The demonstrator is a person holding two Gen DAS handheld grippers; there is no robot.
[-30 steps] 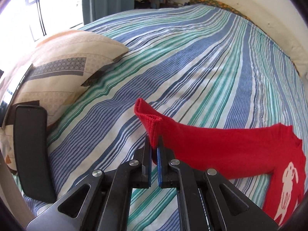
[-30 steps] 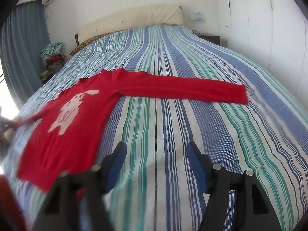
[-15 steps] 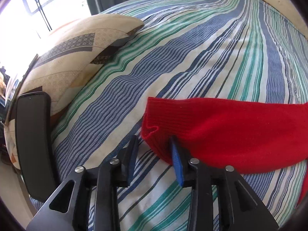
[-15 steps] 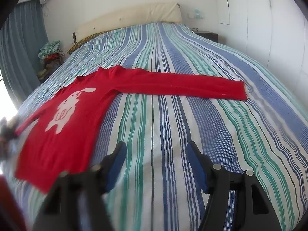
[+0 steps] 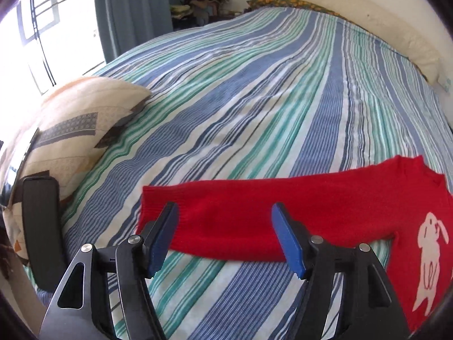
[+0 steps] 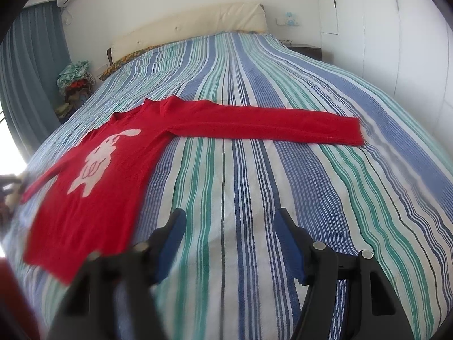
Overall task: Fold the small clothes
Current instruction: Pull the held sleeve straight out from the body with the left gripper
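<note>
Evidently the red knitted sweater with a white rabbit (image 6: 119,153) lies face up on the striped blue-green bedspread (image 6: 254,192), both sleeves spread out, probably ready for folding; the left gripper (image 5: 226,226) hangs above one cuff, jaws opening and gripping nothing, while the right gripper (image 6: 229,240) waits wide apart, empty

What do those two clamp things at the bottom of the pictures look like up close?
Both are alike. The left gripper has black angular plastic arms with triangular cut-outs, round silver pivot bolts, and flat blue pads lining its two jaws. The right gripper has the same black frame, silver bolts and blue pads; its left side is blurred. No cables or markings show.
</note>
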